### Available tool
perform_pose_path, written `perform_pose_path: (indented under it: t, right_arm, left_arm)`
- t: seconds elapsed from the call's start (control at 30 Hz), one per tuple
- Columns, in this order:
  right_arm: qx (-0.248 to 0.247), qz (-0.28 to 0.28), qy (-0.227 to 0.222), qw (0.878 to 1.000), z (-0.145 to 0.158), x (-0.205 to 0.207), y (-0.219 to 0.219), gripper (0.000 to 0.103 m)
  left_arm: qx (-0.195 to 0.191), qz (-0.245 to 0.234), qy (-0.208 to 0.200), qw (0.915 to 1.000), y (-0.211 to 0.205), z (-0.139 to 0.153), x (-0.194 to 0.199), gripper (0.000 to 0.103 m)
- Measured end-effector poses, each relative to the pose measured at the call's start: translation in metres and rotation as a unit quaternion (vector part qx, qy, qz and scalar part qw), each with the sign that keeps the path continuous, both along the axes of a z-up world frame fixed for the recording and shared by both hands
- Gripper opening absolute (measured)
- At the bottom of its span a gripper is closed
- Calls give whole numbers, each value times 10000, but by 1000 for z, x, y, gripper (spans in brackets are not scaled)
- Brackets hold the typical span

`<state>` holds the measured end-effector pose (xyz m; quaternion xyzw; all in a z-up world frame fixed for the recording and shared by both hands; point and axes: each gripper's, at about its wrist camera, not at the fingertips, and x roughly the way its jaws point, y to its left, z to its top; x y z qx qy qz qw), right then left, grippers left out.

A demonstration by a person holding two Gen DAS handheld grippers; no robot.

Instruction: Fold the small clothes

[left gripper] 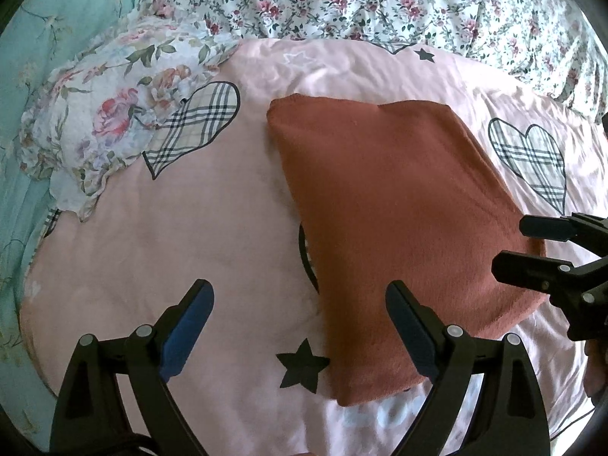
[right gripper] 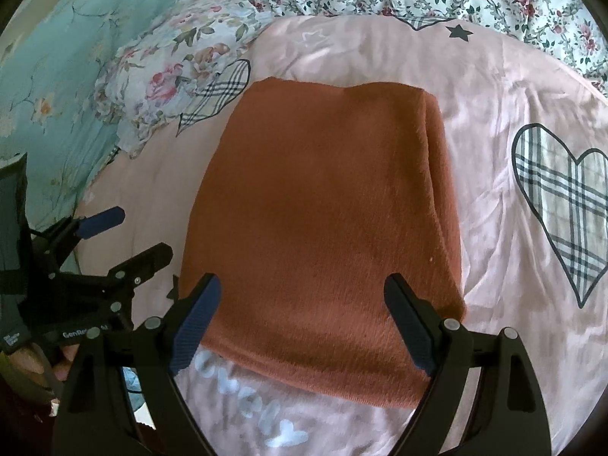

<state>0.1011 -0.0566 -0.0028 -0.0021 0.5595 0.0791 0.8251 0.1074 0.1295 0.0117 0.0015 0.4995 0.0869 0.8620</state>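
Claws first: your left gripper (left gripper: 300,326) and right gripper (right gripper: 304,319) both gape wide, grasping nothing. Folded rust-orange cloth (right gripper: 323,209) lies flat just ahead of your right one, on the pink bedspread (left gripper: 152,247) printed with plaid hearts and dark stars. Beyond it sit a floral pillow (left gripper: 95,121), a teal quilt (right gripper: 49,76) and flowered bedding (left gripper: 380,0).

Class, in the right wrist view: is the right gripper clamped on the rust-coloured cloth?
No: the right gripper is wide open, the folded rust-coloured cloth lying ungripped.
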Motion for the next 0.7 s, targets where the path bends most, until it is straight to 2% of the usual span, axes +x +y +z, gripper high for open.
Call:
perform_pose_path:
  t: [0.7]
  right_arm:
    - [-11,-278,-162,9995,-6,-6,-17,88]
  left_arm:
    - [-300,18,-7,9995,-9,-8,3,93]
